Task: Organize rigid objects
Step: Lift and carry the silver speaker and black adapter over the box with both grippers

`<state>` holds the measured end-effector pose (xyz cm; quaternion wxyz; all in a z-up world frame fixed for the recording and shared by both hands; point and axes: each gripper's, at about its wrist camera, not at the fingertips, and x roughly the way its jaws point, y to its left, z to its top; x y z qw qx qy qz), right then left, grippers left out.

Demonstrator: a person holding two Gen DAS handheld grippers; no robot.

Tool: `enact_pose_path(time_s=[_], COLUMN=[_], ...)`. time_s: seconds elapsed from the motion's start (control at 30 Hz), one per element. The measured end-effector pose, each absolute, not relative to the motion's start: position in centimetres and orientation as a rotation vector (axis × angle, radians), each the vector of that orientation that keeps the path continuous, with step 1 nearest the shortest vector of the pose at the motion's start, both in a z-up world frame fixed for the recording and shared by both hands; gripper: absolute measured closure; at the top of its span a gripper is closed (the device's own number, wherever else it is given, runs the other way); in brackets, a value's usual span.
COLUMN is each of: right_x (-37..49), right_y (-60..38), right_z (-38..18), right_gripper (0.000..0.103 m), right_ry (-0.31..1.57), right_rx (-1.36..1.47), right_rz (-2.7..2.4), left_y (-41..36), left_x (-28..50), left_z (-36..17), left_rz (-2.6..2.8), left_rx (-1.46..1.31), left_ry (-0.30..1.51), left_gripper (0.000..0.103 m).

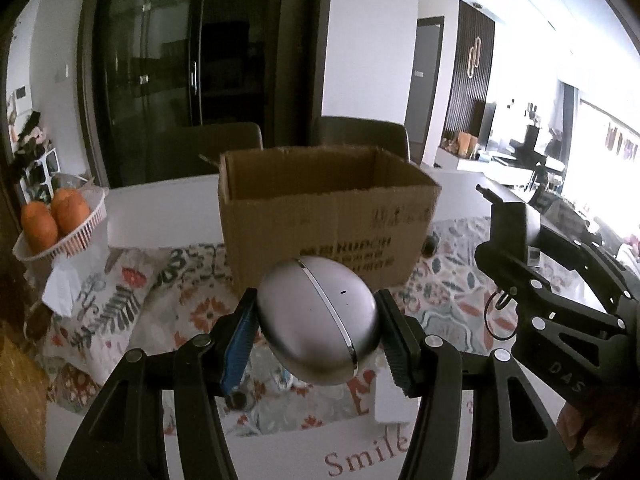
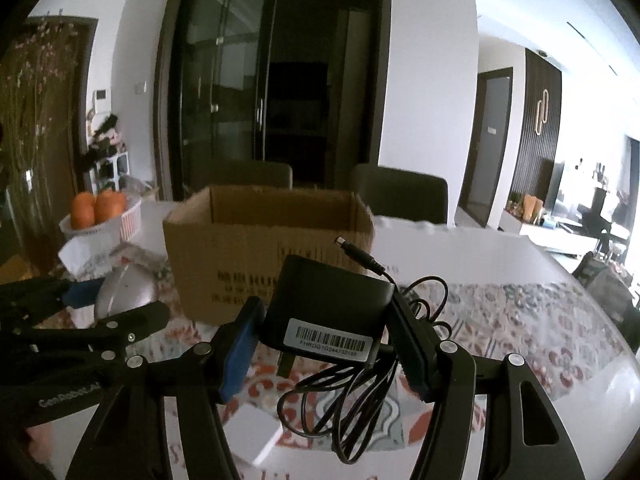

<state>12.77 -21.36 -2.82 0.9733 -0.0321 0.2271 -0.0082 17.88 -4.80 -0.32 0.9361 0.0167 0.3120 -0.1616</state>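
Both tongs hold an item above the patterned surface, facing an open cardboard box.

The left tongs are clamped on a silver egg-shaped case, its pads pressing on both sides, lifted clear of the floral cloth covering the surface. The right tongs grip a black power adapter with a barcode label; its cable hangs in loops below, and the barrel plug points up towards the cardboard box. The box stands open-topped on the cloth just beyond both items. A white basket of oranges sits to the left of the box.
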Motion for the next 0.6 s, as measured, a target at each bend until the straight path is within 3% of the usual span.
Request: enact_pose_path(time_s=[0.6], right_x=[16.7], right_y=[-20.7], right_z=[1.9], right_gripper=[0.04], right_ry=[0.339], right_rx=[-0.061], right_rz=[0.019], left_y=[-4.7], left_x=[22.4], left_z=[4.1], left_rz=[-0.325], left_rx=[0.019], left_ry=[0.577], left_gripper=[0.046])
